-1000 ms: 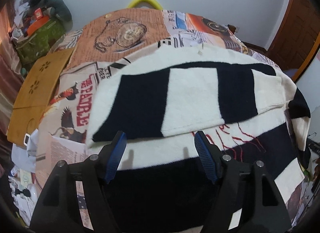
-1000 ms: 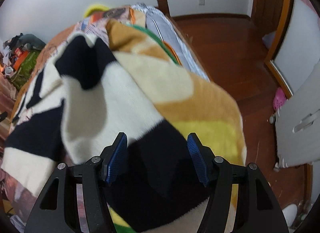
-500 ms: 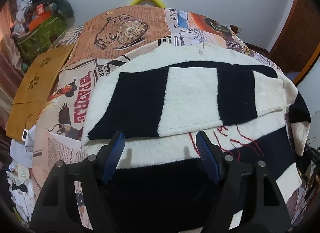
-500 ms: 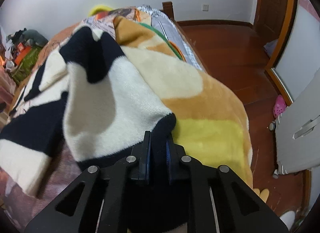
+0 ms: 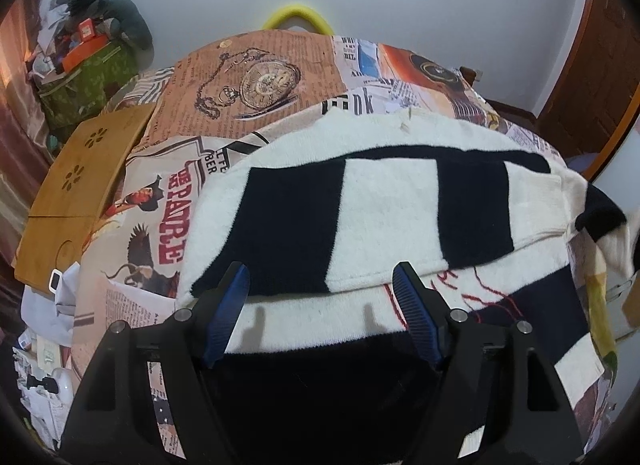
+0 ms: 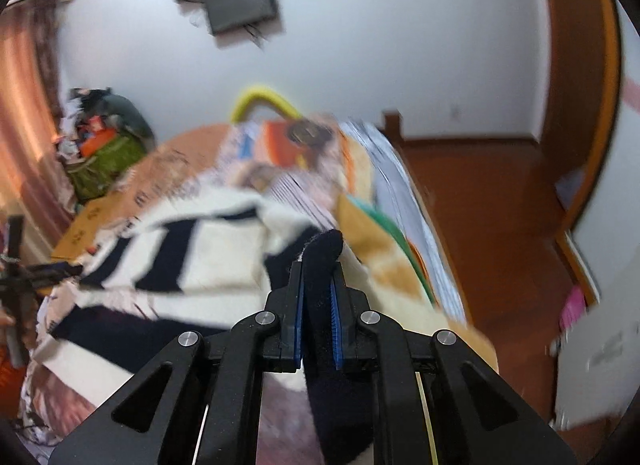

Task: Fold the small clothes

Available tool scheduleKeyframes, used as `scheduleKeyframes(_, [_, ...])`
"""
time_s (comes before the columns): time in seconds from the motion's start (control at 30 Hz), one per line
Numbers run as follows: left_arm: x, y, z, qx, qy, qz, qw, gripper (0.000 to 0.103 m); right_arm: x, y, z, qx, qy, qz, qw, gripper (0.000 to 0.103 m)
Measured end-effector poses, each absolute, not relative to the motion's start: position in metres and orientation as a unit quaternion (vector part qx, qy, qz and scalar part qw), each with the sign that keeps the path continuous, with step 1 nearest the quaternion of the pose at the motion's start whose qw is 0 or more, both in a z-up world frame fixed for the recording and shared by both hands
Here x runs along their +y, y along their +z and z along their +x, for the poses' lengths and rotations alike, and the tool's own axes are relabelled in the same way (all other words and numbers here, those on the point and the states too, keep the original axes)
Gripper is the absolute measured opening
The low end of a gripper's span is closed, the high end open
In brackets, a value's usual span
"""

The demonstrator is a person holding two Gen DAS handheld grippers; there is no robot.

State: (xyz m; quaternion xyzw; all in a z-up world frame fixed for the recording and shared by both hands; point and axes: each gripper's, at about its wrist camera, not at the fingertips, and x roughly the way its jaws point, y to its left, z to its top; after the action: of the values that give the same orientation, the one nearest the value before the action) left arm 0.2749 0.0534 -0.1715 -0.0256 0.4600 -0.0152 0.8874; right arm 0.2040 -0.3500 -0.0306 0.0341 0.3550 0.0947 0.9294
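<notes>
A black-and-cream striped sweater (image 5: pixel 384 217) lies on the bed, one sleeve folded across its chest. My left gripper (image 5: pixel 322 285) is open and hovers just above the sweater's lower body, holding nothing. In the right wrist view my right gripper (image 6: pixel 318 277) is shut on a black part of the sweater's other sleeve (image 6: pixel 322 257) and holds it lifted above the bed. The rest of the sweater (image 6: pixel 192 261) lies to its left, blurred. The left gripper (image 6: pixel 36 277) shows at the far left there.
A newspaper-print bedspread (image 5: pixel 264 81) covers the bed. A wooden board (image 5: pixel 80 193) lies at its left edge, clutter and a green bag (image 5: pixel 84 81) beyond. A fleece blanket (image 6: pixel 384 261) drapes the bed's right side, above a wood floor (image 6: pixel 500 225).
My right gripper shut on the black sleeve end and lifted it up and toward the sweater's body. My left gripper stayed open and drew back slightly.
</notes>
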Motion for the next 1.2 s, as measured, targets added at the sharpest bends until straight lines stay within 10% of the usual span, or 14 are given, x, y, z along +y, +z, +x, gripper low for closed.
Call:
scheduleKeyframes(0.53, [0.086, -0.189, 0.256, 0.46, 0.014, -0.017, 0.887, 0.08, -0.155, -0.064, 0.294, 0.39, 0.278, -0.011, 0.878, 0.012])
scheduleKeyframes(1.2, [0.005, -0.184, 0.241, 0.454, -0.043, 0.08, 0.886, 0.089, -0.219, -0.047, 0.266, 0.396, 0.252, -0.012, 0.883, 0.06])
